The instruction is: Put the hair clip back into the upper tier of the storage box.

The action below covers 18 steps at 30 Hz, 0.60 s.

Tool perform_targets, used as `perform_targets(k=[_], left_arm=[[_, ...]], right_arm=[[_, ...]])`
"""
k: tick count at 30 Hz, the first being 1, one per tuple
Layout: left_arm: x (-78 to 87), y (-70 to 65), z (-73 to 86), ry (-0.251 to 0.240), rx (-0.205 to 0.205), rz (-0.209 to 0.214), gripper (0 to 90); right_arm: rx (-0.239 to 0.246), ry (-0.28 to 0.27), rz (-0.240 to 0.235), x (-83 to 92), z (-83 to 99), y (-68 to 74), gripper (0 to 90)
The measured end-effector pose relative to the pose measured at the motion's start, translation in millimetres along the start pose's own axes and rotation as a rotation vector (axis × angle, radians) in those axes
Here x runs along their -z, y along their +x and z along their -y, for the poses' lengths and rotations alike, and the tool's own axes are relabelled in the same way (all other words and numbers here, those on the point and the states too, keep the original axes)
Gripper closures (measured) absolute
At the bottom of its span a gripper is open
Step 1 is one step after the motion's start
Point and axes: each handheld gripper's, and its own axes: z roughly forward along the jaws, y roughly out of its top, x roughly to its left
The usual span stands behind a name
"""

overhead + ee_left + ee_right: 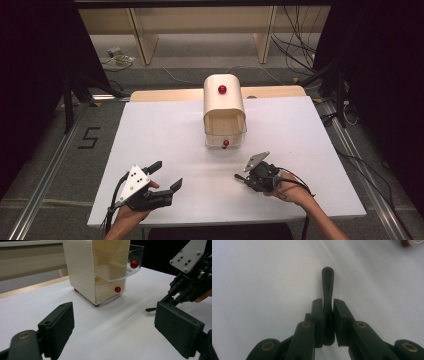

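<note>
A cream drawer cabinet [224, 102] [82, 270] stands mid-table, with one red knob [222, 89] on its rounded top. Its clear upper drawer [120, 265] is pulled out toward me and carries a red knob [134, 264] [226, 143]. The lower drawer's knob [117, 289] sits flush below. My right gripper [248, 180] [328, 307] [175, 295] is shut on a dark slim stick [327, 282] [150, 309], which pokes out past the pads just above the table. My left gripper [167, 175] [117, 327] stands wide open at the front left, with nothing between its pads.
The white tabletop [165, 130] spreads around the cabinet, and its front edge lies close to both hands. A wooden bench [160, 94] runs behind the table. A red foot of the cabinet [409, 242] shows at the top right of the right gripper view.
</note>
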Motion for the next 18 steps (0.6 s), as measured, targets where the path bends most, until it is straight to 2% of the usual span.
perform_targets(k=[9, 18], left_arm=[[-0.1, 0.0, 0.1, 0.000, 0.000, 0.000, 16.0], [-0.5, 0.1, 0.2, -0.004, 0.007, -0.002, 16.0]], right_arm=[[-0.013, -0.061, 0.035, 4.4, -0.8, -2.2, 80.2], [-0.051, -0.132, 0.077, 9.4, -0.9, -5.7, 80.2]])
